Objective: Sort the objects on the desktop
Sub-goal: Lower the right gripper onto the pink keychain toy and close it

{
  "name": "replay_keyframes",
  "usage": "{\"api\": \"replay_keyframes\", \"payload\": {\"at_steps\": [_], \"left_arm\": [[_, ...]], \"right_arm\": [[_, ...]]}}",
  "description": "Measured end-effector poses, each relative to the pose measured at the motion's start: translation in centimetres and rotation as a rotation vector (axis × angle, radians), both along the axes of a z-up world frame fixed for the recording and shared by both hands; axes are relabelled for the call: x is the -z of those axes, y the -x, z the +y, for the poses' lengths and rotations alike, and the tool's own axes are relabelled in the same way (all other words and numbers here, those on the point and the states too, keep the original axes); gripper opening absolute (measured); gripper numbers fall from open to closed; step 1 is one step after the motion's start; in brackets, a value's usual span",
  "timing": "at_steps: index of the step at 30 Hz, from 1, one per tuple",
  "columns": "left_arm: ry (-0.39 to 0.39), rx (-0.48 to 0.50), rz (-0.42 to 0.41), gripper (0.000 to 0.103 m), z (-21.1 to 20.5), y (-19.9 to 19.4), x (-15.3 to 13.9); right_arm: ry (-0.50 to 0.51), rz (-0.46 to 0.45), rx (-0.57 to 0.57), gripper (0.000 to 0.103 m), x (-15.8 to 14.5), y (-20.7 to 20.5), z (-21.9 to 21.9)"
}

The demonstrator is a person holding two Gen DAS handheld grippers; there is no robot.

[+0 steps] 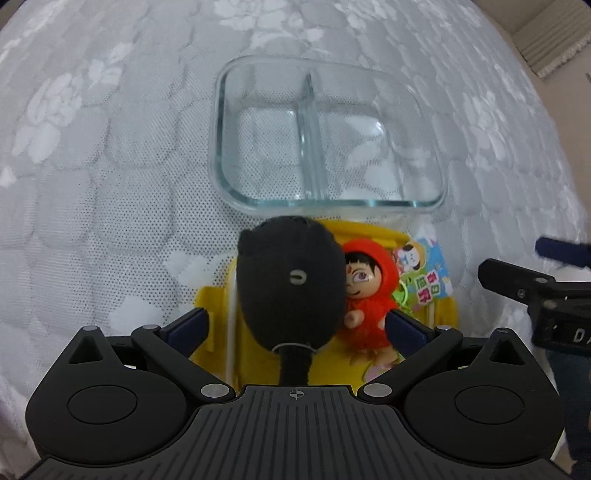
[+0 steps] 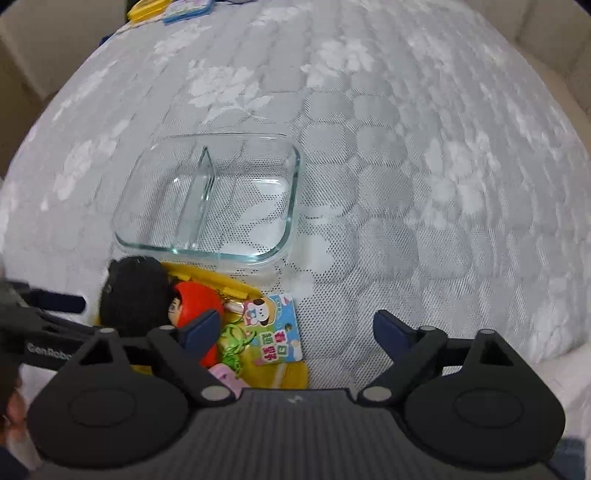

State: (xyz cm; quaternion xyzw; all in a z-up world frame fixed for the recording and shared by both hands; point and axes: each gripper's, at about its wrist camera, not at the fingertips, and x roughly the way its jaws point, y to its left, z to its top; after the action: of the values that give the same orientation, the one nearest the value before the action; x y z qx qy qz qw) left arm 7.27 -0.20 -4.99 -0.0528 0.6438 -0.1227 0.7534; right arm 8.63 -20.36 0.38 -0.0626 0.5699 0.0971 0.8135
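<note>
A clear glass container [image 1: 325, 201] with a middle divider [image 1: 312, 140] sits on the grey floral cloth; both compartments hold nothing. It also shows in the right wrist view [image 2: 207, 251]. In front of it a yellow tray [image 1: 373, 230] holds a black plush toy [image 1: 291, 291], a red-hooded doll [image 1: 373, 295], a small picture card [image 1: 428, 273] and a green cord [image 2: 234, 341]. My left gripper [image 1: 297, 328] is open, its fingers on either side of the black plush and doll. My right gripper [image 2: 295, 330] is open and empty, just above the tray's right end.
The right gripper's arm shows at the right edge of the left wrist view [image 1: 532, 291]. A pink item [image 2: 225, 374] lies in the tray. A yellow object [image 2: 146, 7] and a blue one [image 2: 188, 9] lie at the cloth's far edge.
</note>
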Motion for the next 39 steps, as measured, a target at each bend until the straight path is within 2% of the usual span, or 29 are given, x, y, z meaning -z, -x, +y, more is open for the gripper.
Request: {"api": "replay_keyframes", "payload": {"at_steps": [4,6,14,16,18,20,23,25,28,30,34,39], "left_arm": [[0.019,-0.044,0.039,0.103,0.7,0.4,0.7],[0.049,-0.075,0.044,0.103,1.1,0.3,0.8],[0.016,-0.044,0.018,0.103,-0.5,-1.2,0.6],[-0.001,-0.039,0.031,0.103,-0.7,-1.7,0.9],[-0.008,-0.04,0.055,0.103,-0.7,-2.0,1.3],[-0.032,-0.03,0.105,0.103,-0.4,-1.9,1.6],[-0.147,0.03,0.161,0.103,0.4,-1.2,1.2],[-0.241,0.077,0.133,0.103,1.0,-0.3,0.2],[-0.314,0.136,0.054,0.103,1.6,1.5,-1.7],[-0.299,0.141,0.058,0.103,2.4,2.7,-2.4],[-0.193,0.135,0.145,0.103,3.1,4.6,-3.0],[-0.15,0.207,0.1,0.103,2.4,5.5,-5.1]], "right_arm": [[0.085,-0.05,-0.053,0.094,0.0,0.9,0.8],[0.066,-0.046,-0.037,0.094,-0.2,0.7,0.5],[-0.008,0.003,-0.013,0.09,-0.9,-0.2,-0.4],[-0.028,0.037,-0.001,0.087,-0.5,-0.4,-0.5],[-0.051,0.076,0.018,0.076,0.0,-0.5,-0.7],[-0.071,0.126,0.022,0.065,0.5,-0.7,-0.7],[-0.114,0.188,-0.034,0.063,1.0,-0.8,-0.3],[-0.092,0.204,-0.139,0.064,1.2,-0.1,1.2],[-0.042,0.224,-0.289,0.066,1.7,1.2,3.5],[0.005,0.229,-0.349,0.067,2.4,2.2,4.6],[0.115,0.231,-0.451,0.066,4.1,3.6,6.5],[0.175,0.257,-0.482,0.056,5.7,3.9,8.1]]}}
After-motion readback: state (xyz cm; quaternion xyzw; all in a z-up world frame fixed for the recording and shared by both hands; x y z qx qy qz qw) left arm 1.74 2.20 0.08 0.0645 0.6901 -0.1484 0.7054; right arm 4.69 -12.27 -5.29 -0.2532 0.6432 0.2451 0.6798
